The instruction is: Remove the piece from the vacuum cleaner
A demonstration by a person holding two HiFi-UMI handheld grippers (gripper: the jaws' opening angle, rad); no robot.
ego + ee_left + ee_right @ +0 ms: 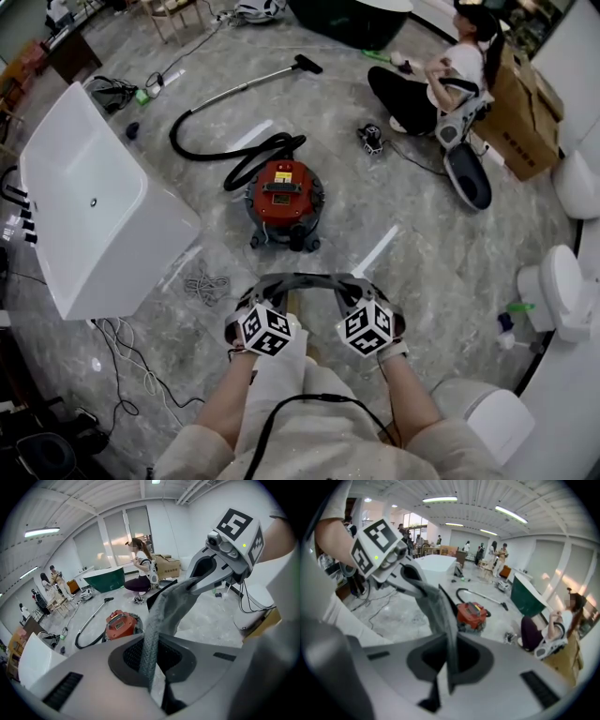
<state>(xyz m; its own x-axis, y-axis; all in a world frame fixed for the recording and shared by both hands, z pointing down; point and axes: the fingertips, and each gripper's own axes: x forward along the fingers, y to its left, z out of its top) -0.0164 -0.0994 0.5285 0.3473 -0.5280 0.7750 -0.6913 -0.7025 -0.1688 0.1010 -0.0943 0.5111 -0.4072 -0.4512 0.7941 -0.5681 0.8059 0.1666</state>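
Arms [223, 405]: nearest the camera, both reach forward, each hand holding one hand-held gripper; a black cable [281, 411] runs behind the hand-held grippers, between the arms.
Left hand-held gripper [150, 681]: jaws pressed together on a fold of the grey piece, which runs up out of the pinch.
Right hand-held gripper [447, 679]: jaws likewise closed tight on the same piece, level with the left one and just beside it.
Grey piece [300, 278]: soft, cloth-like and dark grey, it spans the gap between the two hand-held grippers as an arch, one end in each; it hangs above the floor, touching nothing else.
Vacuum cleaner [284, 195]: red-topped canister on a dark wheeled base, standing on the floor [403, 220] straight ahead of both hand-held grippers and well apart from the piece.
Hose [272, 142]: black, looping away from the canister on its far side.
Wand [248, 82]: metal tube with a dark nozzle, lying beyond the hose.
Bathtub [84, 206]: white, ahead and to the left of the left hand-held gripper.
Loose cord [206, 284]: tangled on the floor just left of the left hand-held gripper.
Toilet [562, 286]: white, off to the right of the right hand-held gripper.
Seated person [441, 80]: on the floor far ahead and to the right.
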